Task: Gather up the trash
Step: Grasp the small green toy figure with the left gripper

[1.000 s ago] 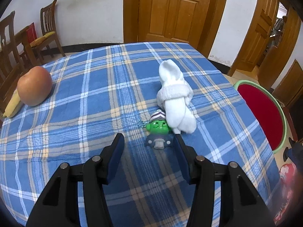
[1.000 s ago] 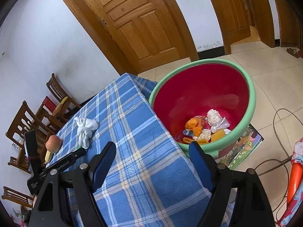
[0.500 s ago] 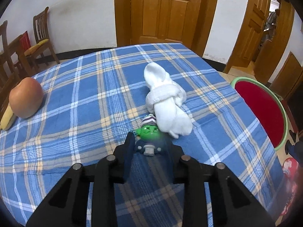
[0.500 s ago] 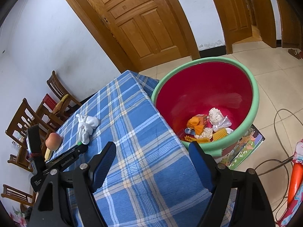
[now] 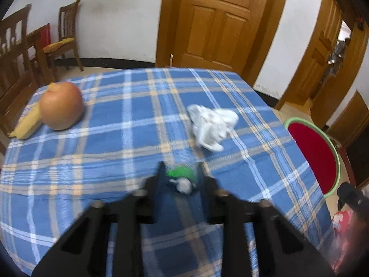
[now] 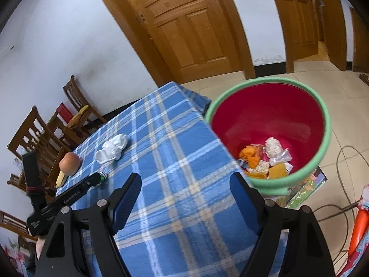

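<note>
A small green toy figure (image 5: 181, 173) with a striped cap sits between the fingers of my left gripper (image 5: 181, 168), which is shut on it just above the blue plaid tablecloth (image 5: 129, 138). In the right wrist view the left gripper (image 6: 98, 179) shows the green toy (image 6: 102, 176) at its tip. A rolled white sock (image 5: 212, 124) lies just beyond it on the table. My right gripper (image 6: 185, 189) stands open and holds nothing, over the table's edge beside a red bin with a green rim (image 6: 324, 124) that holds several pieces of trash (image 6: 265, 159).
An apple (image 5: 61, 105) and a banana (image 5: 27, 124) lie at the table's far left. Wooden chairs (image 5: 64, 37) stand beyond it, and wooden doors (image 5: 221, 20) are behind. The bin's rim (image 5: 335, 154) shows at the table's right side. Cables (image 6: 343, 161) and a picture mat (image 6: 304, 189) lie on the floor.
My left gripper's jaws closed on the green toy, and it has pulled back and up from the sock with the toy in it. The right gripper shifted slightly and stayed open.
</note>
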`<state>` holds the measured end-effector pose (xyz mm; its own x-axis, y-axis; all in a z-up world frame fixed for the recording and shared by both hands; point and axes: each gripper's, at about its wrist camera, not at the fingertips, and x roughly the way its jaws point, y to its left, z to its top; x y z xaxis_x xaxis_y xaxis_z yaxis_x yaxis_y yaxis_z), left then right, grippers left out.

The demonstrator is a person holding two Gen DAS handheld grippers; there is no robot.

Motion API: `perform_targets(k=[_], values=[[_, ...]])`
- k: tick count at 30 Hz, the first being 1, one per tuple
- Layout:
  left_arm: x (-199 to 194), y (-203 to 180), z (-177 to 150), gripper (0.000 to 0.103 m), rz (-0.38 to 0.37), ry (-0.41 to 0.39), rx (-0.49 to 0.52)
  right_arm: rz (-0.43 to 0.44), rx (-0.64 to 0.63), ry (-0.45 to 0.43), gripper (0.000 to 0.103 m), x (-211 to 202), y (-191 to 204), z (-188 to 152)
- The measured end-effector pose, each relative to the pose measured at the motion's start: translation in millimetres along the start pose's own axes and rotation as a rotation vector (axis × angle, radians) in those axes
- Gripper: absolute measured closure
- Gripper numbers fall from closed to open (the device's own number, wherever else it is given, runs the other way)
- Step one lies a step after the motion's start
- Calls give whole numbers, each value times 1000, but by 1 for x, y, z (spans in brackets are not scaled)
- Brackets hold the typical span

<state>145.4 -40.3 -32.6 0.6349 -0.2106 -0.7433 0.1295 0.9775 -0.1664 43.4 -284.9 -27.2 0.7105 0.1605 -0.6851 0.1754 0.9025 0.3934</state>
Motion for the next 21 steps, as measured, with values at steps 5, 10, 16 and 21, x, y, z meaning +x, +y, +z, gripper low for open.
perform_targets(k=[5, 10, 16, 21], values=[[-6, 24, 9, 91, 26, -21, -34, 17, -52, 14, 22, 10, 26, 3], [-5, 38, 8, 91, 4, 2, -46, 31, -93, 29, 22, 22, 48, 5], [-5, 34, 0, 71, -27, 23, -20, 40, -112, 41, 22, 28, 63, 2], [2, 25, -5, 56, -44, 57, 8, 39, -115, 36, 22, 24, 66, 0]])
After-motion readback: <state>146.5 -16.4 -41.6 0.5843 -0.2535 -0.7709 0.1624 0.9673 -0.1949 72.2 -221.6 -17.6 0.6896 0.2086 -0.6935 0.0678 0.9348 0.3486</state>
